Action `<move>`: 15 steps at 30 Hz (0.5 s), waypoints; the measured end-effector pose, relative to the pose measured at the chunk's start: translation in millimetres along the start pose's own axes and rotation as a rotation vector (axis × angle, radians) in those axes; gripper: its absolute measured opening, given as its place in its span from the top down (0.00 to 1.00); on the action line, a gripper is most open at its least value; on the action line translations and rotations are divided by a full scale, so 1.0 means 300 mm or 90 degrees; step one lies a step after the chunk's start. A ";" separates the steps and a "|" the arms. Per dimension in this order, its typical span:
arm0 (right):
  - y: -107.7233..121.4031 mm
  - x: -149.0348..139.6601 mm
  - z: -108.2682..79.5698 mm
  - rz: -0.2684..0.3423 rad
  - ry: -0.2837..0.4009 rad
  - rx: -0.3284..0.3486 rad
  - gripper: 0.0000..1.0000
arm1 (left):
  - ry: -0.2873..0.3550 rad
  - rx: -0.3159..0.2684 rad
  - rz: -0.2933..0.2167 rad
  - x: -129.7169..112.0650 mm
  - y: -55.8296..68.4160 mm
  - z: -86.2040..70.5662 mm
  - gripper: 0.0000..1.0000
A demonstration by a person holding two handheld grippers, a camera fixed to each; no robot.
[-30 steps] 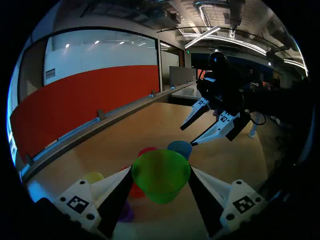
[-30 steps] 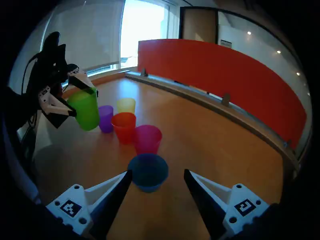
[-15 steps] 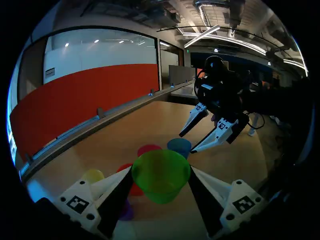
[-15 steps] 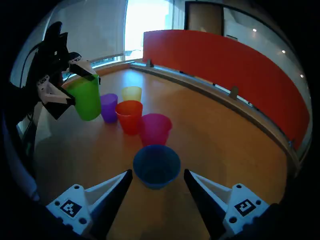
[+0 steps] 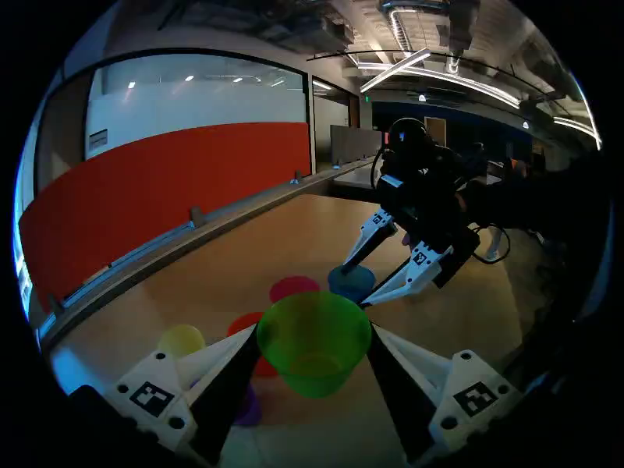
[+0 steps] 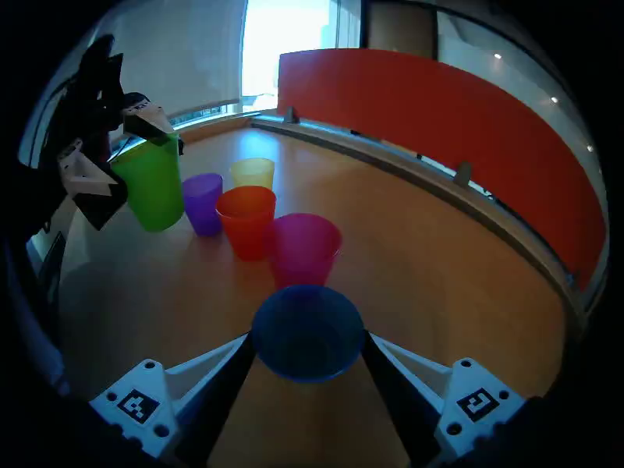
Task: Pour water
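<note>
My left gripper (image 5: 312,335) is shut on a translucent green cup (image 5: 313,360) and holds it upright above the table. The right gripper view shows the same green cup (image 6: 150,187) at the far left in the left gripper (image 6: 148,168). A blue cup (image 6: 306,335) stands on the table between the fingers of my right gripper (image 6: 308,337). Its jaws are open and flank the cup closely. In the left gripper view, the right gripper (image 5: 356,282) straddles the blue cup (image 5: 351,279).
A magenta cup (image 6: 304,248), an orange cup (image 6: 246,220), a purple cup (image 6: 202,201) and a yellow cup (image 6: 253,171) stand in a row on the wooden table (image 6: 437,265). A red partition (image 6: 468,117) runs along the table's far edge.
My right gripper has moved forward, so the blue cup now sits between its fingers. The left gripper still holds the green cup, a little farther from the row.
</note>
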State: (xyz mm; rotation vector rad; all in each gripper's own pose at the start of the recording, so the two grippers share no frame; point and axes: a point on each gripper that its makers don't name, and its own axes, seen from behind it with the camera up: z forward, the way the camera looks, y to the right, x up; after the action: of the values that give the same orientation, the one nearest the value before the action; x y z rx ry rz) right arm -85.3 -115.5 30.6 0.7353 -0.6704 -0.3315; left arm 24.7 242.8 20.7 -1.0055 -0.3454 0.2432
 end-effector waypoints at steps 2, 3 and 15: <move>0.002 0.000 0.008 -0.001 0.000 -0.002 0.00 | -0.001 0.000 -0.001 -0.003 -0.001 -0.001 0.11; 0.002 -0.001 0.011 -0.001 0.000 -0.002 0.00 | -0.001 -0.001 -0.001 -0.004 -0.001 -0.001 0.11; -0.006 -0.007 0.021 -0.002 0.002 0.002 0.10 | -0.004 -0.001 -0.001 -0.016 0.004 0.000 0.11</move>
State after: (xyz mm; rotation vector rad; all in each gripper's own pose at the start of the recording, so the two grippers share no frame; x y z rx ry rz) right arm -91.3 -119.0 31.8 0.7398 -0.6662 -0.3321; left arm 20.3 241.8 18.9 -1.0060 -0.3522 0.2452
